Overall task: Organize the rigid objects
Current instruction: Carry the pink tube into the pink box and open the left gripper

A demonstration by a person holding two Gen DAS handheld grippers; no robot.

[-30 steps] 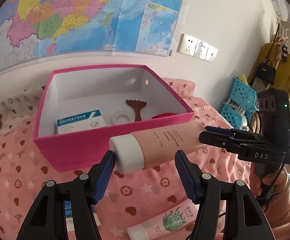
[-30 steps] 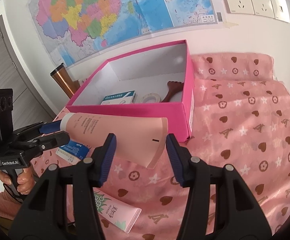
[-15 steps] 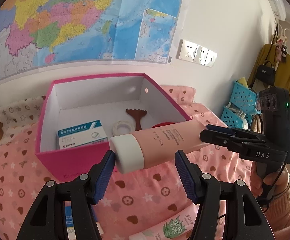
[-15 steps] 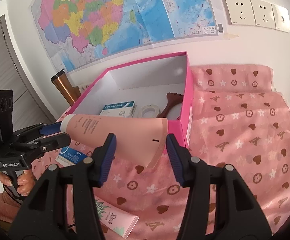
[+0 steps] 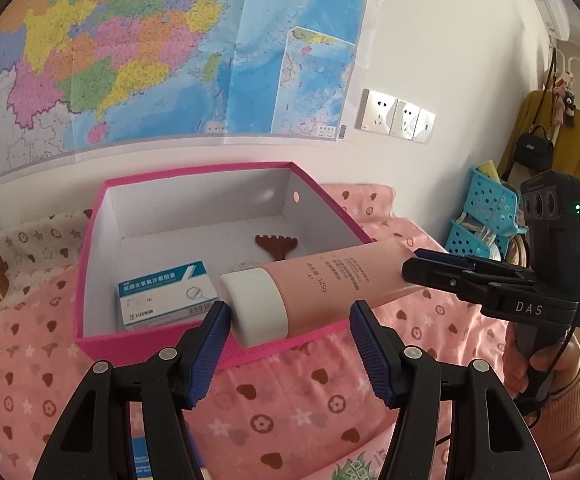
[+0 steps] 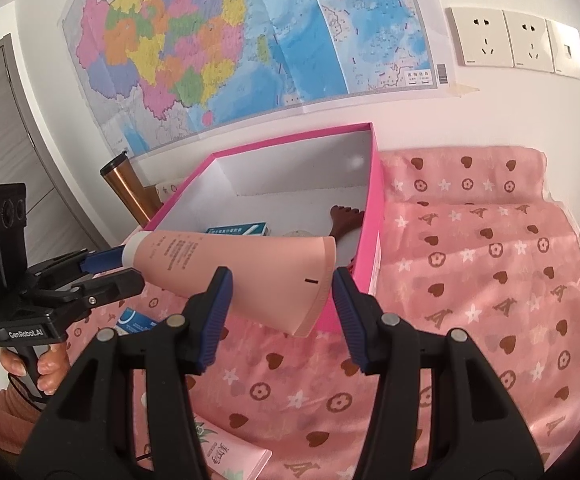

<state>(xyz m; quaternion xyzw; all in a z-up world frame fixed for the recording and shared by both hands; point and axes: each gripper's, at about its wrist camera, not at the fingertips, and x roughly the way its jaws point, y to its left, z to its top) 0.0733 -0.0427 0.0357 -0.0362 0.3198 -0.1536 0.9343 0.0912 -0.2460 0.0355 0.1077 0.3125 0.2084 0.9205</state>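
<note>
A pink tube point(image 5: 330, 284) with a white cap hangs level in the air above the near rim of the pink box point(image 5: 150, 344). My left gripper point(image 5: 288, 312) is shut on its cap end. The cap presses against the left pad point(image 5: 210, 344). My right gripper point(image 6: 281, 280) is shut on the flat crimped tail of the tube point(image 6: 226, 264). Each gripper also shows in the other view: the right gripper point(image 5: 414, 268) and the left gripper point(image 6: 124, 268). Inside the box point(image 6: 374, 216) lie a blue-and-white carton point(image 5: 162, 296), a brown comb-shaped tool point(image 5: 276, 246) and a tape roll, mostly hidden.
On the pink patterned cloth point(image 6: 490, 280) in front of the box lie a tube with a green plant print point(image 6: 226, 452) and a small blue-and-white carton point(image 6: 134, 320). A copper tumbler point(image 6: 128, 188) stands left of the box. Blue baskets point(image 5: 486, 216) sit at the far right.
Both grippers have carried the tube up and toward the box. It hung before the front wall; now it hangs above the near rim and the opening. Neither grip has changed.
</note>
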